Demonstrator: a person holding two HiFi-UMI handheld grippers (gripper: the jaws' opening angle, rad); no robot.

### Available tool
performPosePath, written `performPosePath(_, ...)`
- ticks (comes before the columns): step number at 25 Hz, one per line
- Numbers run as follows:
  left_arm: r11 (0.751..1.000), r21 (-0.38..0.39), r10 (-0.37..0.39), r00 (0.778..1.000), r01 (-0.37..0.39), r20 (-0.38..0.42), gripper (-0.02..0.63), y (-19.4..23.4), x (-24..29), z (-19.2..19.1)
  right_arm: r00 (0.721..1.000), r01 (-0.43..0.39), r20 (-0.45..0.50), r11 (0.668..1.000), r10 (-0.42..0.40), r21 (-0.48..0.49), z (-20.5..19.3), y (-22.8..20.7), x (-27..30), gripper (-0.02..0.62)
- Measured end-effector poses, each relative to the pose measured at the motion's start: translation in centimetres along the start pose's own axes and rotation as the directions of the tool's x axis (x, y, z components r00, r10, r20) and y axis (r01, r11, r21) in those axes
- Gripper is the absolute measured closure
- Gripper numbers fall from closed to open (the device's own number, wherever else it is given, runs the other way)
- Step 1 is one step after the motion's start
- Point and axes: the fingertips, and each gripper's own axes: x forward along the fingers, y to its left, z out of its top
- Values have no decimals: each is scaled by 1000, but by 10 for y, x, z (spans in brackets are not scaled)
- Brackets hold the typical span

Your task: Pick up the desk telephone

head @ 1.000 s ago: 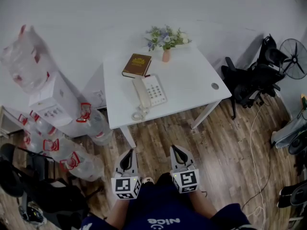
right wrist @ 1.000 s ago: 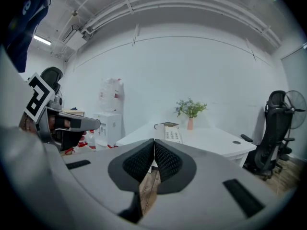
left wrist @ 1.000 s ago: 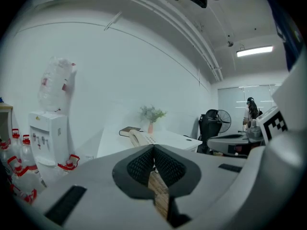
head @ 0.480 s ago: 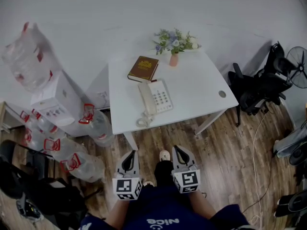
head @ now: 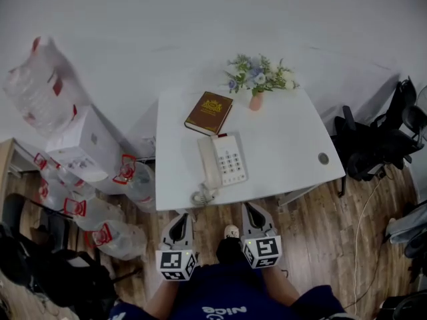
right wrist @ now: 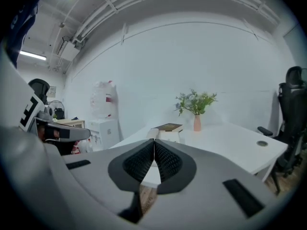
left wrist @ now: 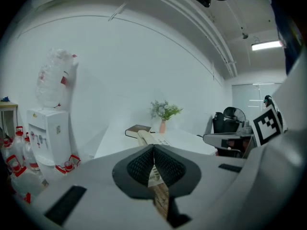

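Desk telephone [head: 223, 161] flat on white table [head: 293, 145], nr front edge, handset on its left side, coiled cord at table edge. Brown book [head: 209, 113] just behind it. L gripper [head: 179, 217] & R gripper [head: 252, 211]: jaws clenched, nothing between, both at table's front edge, apart from phone.

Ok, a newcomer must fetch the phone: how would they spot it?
Find the white rectangular table by the white wall. Near its edge closest to the person, just in front of the brown hardback book, lies the white push-button desk telephone. It alone has a keypad, a handset and a coiled cord.
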Motion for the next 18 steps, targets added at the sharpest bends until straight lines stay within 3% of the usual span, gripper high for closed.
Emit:
performPosePath(7,999,-29,36,999,-37,-37,589,-5,63,17,998,-9,-54,1000,9,-9,5,-59,52,572)
performPosePath(18,991,-80,99,994,-103,-47,589,-21,135,27,988,-132,-87,990,127,-50,14,-105,110,572)
